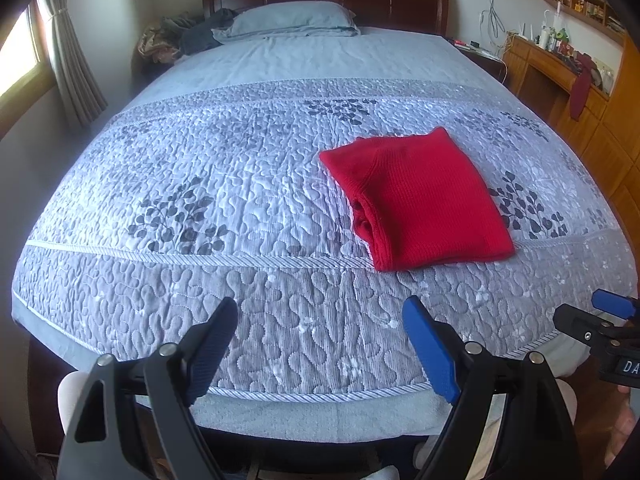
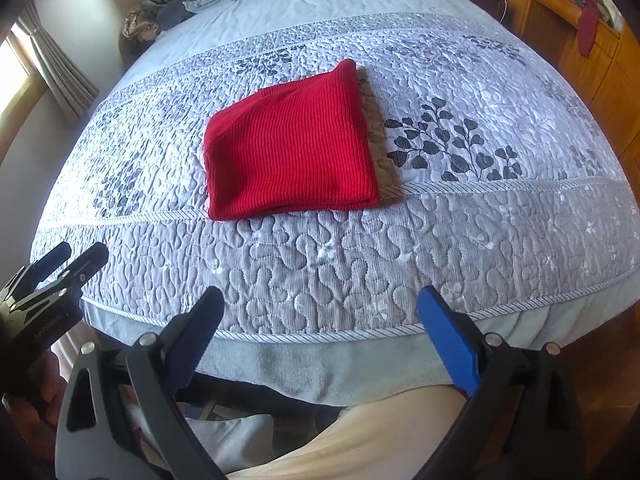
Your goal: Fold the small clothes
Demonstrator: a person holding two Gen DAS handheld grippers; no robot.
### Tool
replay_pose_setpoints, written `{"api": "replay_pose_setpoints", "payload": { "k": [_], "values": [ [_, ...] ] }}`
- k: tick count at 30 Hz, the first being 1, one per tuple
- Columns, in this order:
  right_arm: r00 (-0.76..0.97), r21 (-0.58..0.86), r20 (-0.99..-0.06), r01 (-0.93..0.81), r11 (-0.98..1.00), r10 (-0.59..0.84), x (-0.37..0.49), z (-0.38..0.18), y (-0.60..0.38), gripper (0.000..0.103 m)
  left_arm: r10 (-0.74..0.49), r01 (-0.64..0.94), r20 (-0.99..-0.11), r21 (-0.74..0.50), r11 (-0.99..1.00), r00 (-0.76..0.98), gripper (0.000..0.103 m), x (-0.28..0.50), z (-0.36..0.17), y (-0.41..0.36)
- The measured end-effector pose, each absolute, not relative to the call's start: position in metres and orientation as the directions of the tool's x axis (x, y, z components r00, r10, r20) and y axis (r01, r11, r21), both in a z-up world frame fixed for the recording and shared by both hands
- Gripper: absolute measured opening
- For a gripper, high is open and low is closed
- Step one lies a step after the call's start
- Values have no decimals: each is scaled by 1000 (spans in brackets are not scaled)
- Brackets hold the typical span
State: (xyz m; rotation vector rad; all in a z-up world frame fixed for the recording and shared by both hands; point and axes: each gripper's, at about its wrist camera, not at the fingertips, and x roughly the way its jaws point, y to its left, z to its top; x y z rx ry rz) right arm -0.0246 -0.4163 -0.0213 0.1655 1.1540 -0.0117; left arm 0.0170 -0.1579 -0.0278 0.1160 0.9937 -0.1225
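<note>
The red knit garment (image 1: pixel 416 200) is seen lying folded into a compact rectangle on the quilted bed (image 1: pixel 248 320), well ahead of both tools and touched by neither. The left hand-held gripper (image 1: pixel 320 344) is held wide open and empty near the foot edge; the right hand-held gripper (image 2: pixel 320 336) is likewise spread and empty. The fold is judged nearly finished. If tidying is wanted, the loose layered edge facing the left hand-held gripper should be pinched lightly and squared, not dragged across the quilt.
</note>
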Motion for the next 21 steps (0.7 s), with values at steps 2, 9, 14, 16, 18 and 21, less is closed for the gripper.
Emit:
{"api": "replay_pose_setpoints", "payload": {
  "k": [2, 9, 14, 16, 18, 21],
  "values": [
    [406, 124, -911, 94, 988, 76, -24, -22, -416, 97, -48, 157, -840, 44, 987, 540, 85, 17, -28, -158],
    [403, 128, -912, 93, 987, 80, -23, -23, -416, 97, -44, 158, -845, 48, 986, 532, 85, 19, -32, -159],
    [403, 129, -912, 91, 987, 82, -23, -24, -416, 97, -45, 159, -846, 48, 986, 532, 85, 19, -33, -159],
    [401, 128, -912, 90, 988, 82, -22, -24, -416, 97, -43, 157, -843, 50, 986, 536, 85, 18, -33, -159],
    [399, 130, -913, 90, 987, 84, -21, -25, -415, 97, -42, 162, -840, 54, 985, 540, 85, 18, -32, -159],
    [396, 130, -915, 91, 987, 84, -21, -26, -415, 97, -44, 165, -841, 54, 985, 539, 86, 18, -32, -159]
  ]
}}
